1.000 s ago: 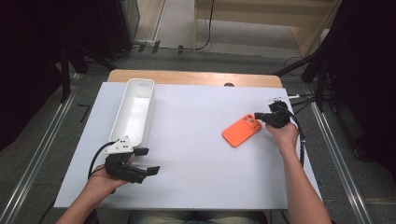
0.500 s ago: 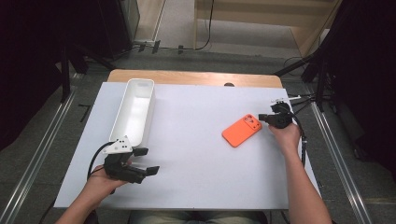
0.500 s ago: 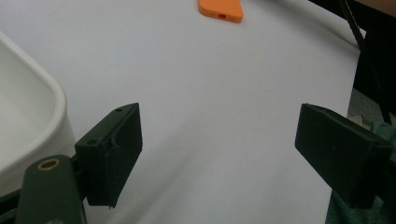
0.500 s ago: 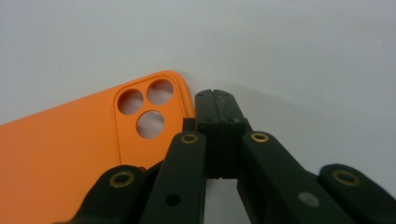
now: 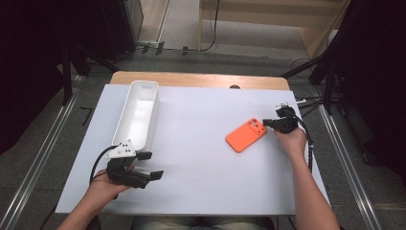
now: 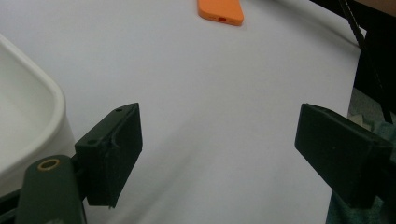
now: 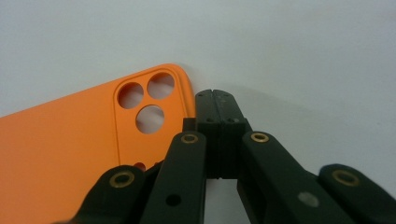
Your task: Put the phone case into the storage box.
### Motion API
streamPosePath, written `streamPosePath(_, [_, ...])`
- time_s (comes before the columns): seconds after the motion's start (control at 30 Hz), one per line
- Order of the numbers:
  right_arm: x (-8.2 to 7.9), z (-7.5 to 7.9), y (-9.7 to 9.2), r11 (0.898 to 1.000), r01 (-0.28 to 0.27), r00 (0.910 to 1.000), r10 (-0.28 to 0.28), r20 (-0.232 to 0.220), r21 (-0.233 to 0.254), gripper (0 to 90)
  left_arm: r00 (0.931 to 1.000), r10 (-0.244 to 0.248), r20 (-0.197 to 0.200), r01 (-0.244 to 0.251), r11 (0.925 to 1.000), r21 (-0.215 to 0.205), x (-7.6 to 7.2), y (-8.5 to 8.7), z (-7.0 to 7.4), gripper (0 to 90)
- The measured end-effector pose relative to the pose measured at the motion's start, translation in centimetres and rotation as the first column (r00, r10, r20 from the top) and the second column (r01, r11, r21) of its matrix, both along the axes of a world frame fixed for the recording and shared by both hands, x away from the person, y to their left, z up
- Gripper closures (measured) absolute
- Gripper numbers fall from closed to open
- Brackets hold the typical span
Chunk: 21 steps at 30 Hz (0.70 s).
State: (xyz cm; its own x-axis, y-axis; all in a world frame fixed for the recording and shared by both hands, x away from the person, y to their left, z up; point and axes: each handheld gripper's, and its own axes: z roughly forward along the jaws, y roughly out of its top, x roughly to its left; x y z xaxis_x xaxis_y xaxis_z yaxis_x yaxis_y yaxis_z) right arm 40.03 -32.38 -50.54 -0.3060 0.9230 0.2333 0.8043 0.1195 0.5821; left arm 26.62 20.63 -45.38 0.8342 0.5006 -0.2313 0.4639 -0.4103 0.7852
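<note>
An orange phone case (image 5: pixel 245 135) lies back up on the white table top (image 5: pixel 201 191), right of centre. My right gripper (image 5: pixel 265 123) is shut with nothing between its jaws. In the right gripper view its tips (image 7: pixel 215 100) rest at the edge of the case (image 7: pixel 60 154), beside the camera holes. My left gripper (image 5: pixel 152 165) is near the front left of the table and is open, its jaws wide apart and empty (image 6: pixel 219 154). The case (image 6: pixel 220 10) appears far ahead of it.
A long white tray (image 5: pixel 143 84) stands at the left, running away from me, its near end just beyond my left gripper and its rim (image 6: pixel 51 93) close to the left jaw. A wooden table edge (image 5: pixel 191 79) shows behind the white top.
The right hand has shifted slightly, staying at the case's camera end. The left hand and the tray have not moved.
</note>
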Motion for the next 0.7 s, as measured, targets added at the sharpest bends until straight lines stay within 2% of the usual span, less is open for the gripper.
streamPosePath(0.13, [-0.2, 0.0, 0.4, 1.0, -0.014, 0.9998, 0.014, -0.014, 0.02, 88.4, 1.0, 0.002, -0.002, -0.002, 1.0, 0.0, 0.0, 0.0, 0.1, 14.7])
streamPosePath(0.3, [-0.4, 0.1, 1.3, 0.999, -0.035, 0.9992, 0.035, -0.018, 0.003, 88.4, 1.0, 0.001, 0.001, -0.001, 1.0, 0.003, 0.0, 0.0, 0.1, 14.8])
streamPosePath(0.7, [-1.0, 0.1, 3.9, 0.995, -0.094, 0.9954, 0.094, -0.019, 0.03, 88.4, 1.0, -0.001, 0.006, 0.001, 1.0, 0.007, 0.0, 0.0, 0.1, 14.8])
